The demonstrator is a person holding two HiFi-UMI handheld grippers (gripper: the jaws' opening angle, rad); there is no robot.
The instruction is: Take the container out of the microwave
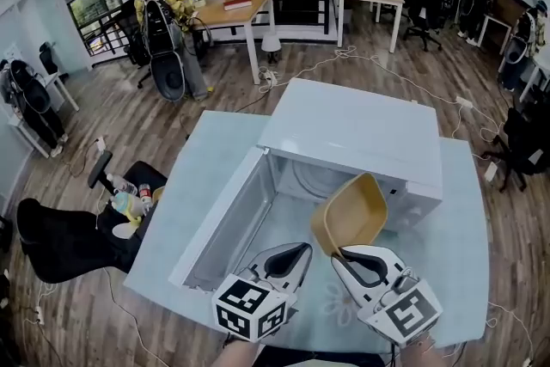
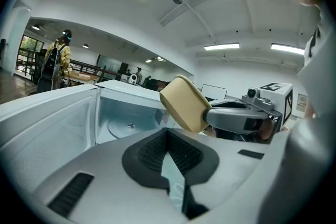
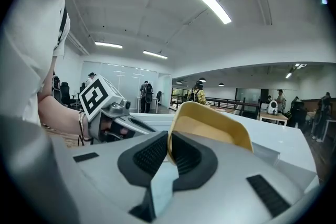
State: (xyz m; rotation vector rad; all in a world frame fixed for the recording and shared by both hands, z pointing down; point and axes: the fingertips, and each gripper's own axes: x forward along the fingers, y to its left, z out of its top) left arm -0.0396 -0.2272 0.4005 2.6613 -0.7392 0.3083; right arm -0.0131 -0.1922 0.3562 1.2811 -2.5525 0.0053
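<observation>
A white microwave stands on a pale table, its door swung open to the left. The empty cavity with its turntable shows in the left gripper view. A tan container hangs tilted in front of the opening, outside the cavity. My right gripper is shut on the container's near rim. My left gripper sits just left of it, shut with nothing between its fingers, and sees the container up to its right.
The open door juts toward the table's front left. A black chair holding small items stands left of the table. Desks, office chairs and people fill the room behind, and cables lie on the wooden floor.
</observation>
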